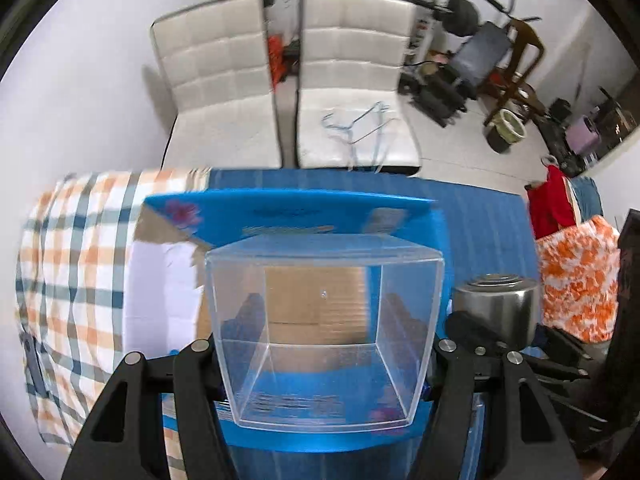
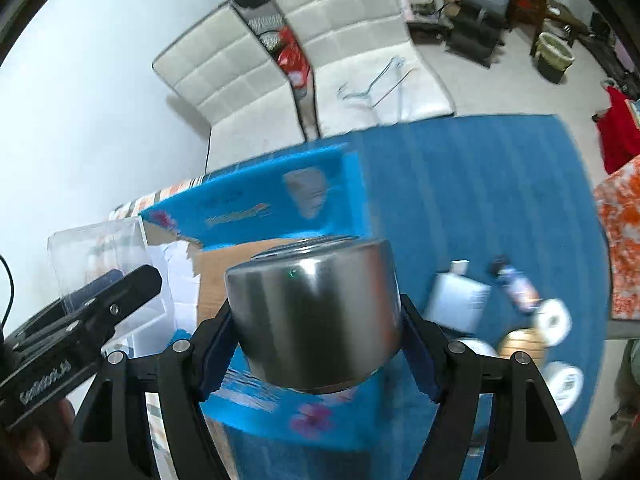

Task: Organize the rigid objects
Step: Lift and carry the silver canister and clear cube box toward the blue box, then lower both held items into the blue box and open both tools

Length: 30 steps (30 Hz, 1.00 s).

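My left gripper is shut on a clear plastic box and holds it above an open blue cardboard box. My right gripper is shut on a round steel container, held over the same blue box. The steel container also shows at the right in the left wrist view. The clear box and the left gripper show at the left in the right wrist view.
A blue mat covers the surface. On it to the right lie a white carton, a dark bottle and several white round items. A checked cloth lies left. White chairs stand behind.
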Available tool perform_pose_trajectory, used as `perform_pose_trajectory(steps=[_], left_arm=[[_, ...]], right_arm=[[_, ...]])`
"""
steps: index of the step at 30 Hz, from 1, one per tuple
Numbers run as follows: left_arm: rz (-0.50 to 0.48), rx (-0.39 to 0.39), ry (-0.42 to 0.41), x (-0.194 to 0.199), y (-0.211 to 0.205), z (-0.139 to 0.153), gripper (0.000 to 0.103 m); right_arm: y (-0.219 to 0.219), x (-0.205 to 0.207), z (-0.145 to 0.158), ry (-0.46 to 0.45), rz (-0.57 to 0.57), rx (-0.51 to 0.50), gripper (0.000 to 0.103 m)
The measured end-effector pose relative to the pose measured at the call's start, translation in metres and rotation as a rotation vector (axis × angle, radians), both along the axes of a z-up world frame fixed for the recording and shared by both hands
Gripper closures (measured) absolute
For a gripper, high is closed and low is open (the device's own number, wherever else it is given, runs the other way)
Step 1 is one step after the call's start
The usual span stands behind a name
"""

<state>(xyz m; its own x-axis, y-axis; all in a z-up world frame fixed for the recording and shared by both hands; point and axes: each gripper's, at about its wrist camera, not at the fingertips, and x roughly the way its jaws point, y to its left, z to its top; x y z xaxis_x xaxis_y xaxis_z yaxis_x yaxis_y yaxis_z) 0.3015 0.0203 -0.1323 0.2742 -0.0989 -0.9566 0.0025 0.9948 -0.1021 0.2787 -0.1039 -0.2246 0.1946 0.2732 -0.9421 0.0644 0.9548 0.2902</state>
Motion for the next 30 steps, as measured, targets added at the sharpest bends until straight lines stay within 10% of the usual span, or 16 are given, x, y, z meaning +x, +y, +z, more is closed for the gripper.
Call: perform_pose_trajectory(steps=[16, 30], left_arm=[[0.017, -0.155, 0.252, 0.049, 0.083, -0.136, 0.042], [0.019, -0.284, 0.363, 0.053, 0.088, -0.16, 0.042]], right_arm=[[0.056, 0.063, -0.115, 0.125, -0.033, -0.139, 0.027], [0.055, 0.03, -0.101, 0.193, 0.025, -0.175, 0.011]])
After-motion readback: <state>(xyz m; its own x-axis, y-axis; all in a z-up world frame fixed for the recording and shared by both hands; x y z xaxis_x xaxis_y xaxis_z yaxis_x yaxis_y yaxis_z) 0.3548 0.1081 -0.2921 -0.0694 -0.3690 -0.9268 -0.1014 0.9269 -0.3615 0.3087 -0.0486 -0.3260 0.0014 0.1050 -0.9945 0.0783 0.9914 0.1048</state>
